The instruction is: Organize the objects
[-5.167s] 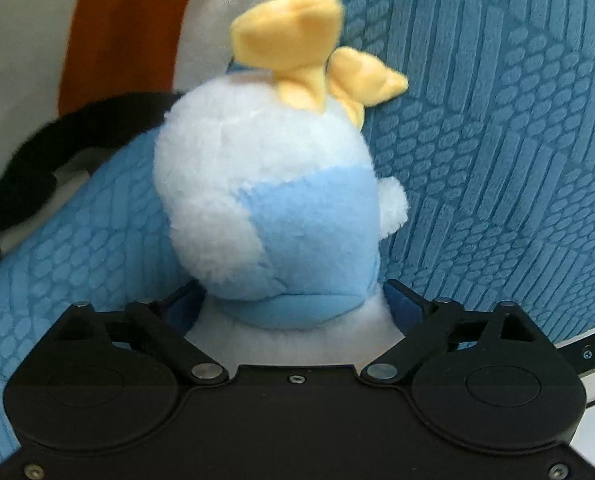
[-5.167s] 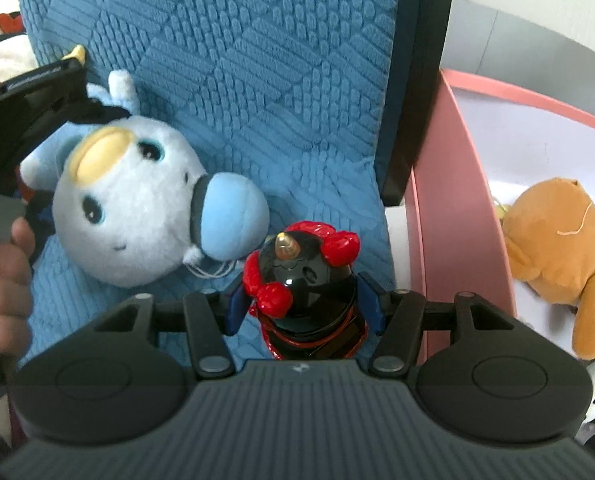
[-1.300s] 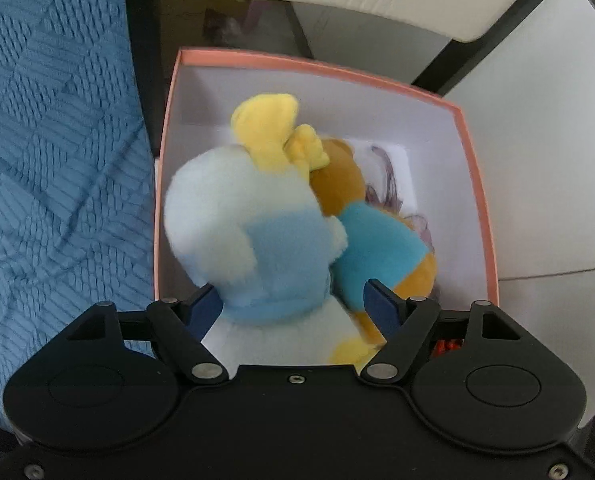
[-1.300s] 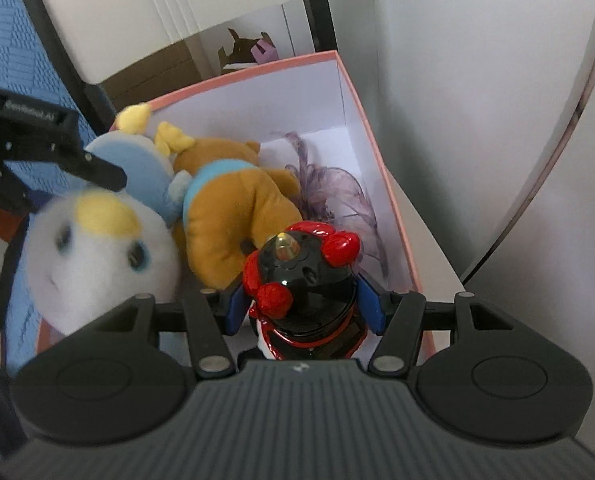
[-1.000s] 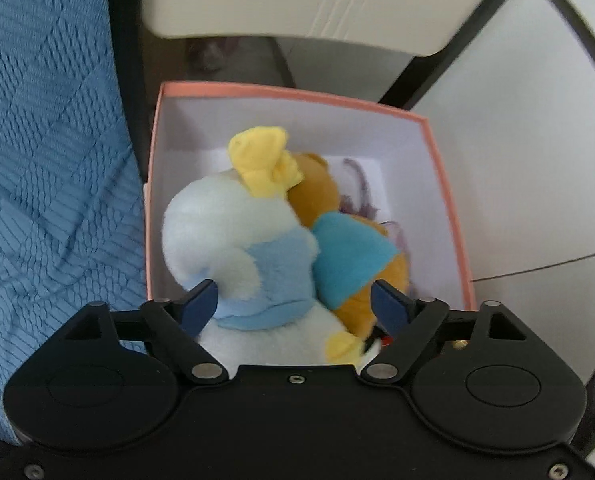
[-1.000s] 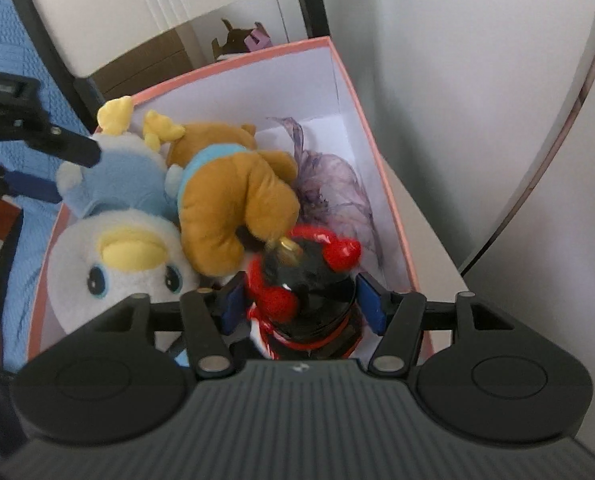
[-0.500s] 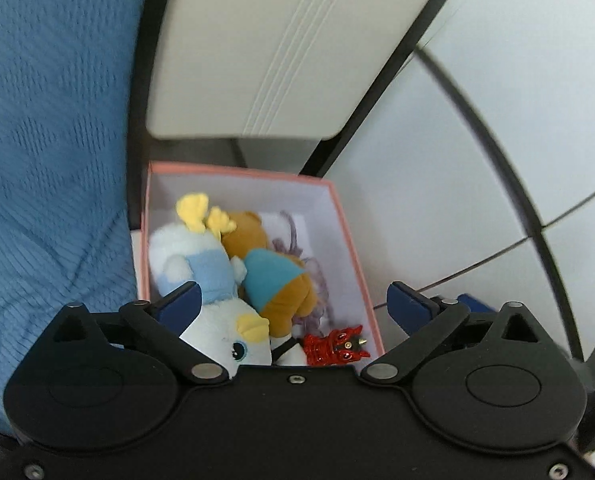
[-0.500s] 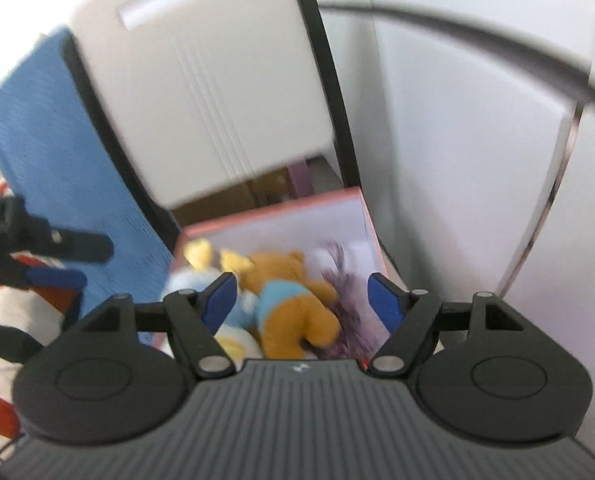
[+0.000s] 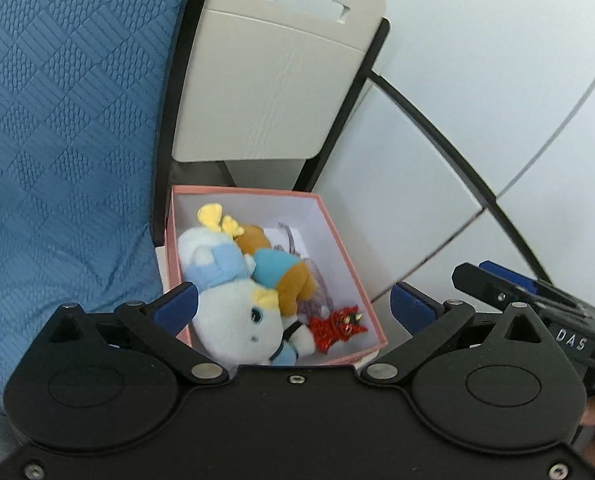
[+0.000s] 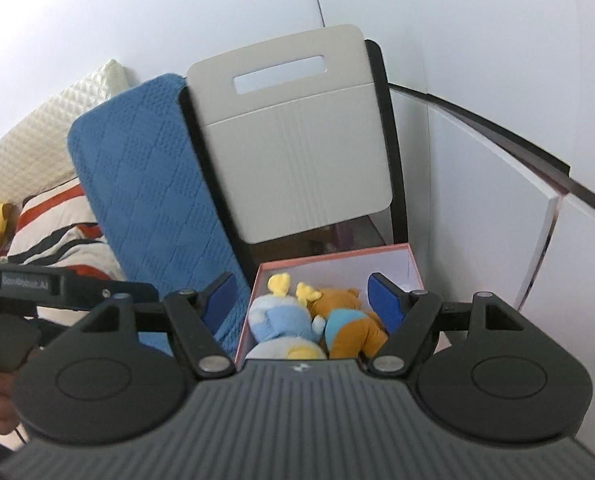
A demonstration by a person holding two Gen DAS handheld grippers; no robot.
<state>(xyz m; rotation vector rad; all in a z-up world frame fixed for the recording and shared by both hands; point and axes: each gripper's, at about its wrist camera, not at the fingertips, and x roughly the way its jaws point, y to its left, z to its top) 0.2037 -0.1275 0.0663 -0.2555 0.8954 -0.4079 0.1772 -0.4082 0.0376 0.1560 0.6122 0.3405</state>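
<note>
Pink box [image 9: 353, 248] is sitting beside the blue cushion [image 9: 65, 128], and we are looking down into it: the white plush [image 9: 233, 320], the bear [image 9: 281, 276] and the red figurine [image 9: 337, 326] are lying inside, packed against each other. Our left gripper [image 9: 293, 300] is opening wide with nothing between its jaws; our right gripper [image 10: 301, 292] is standing released and empty too. We are judging the plushes light and squashy, best pinched at the body; the figurine looks hard and glossy.
</note>
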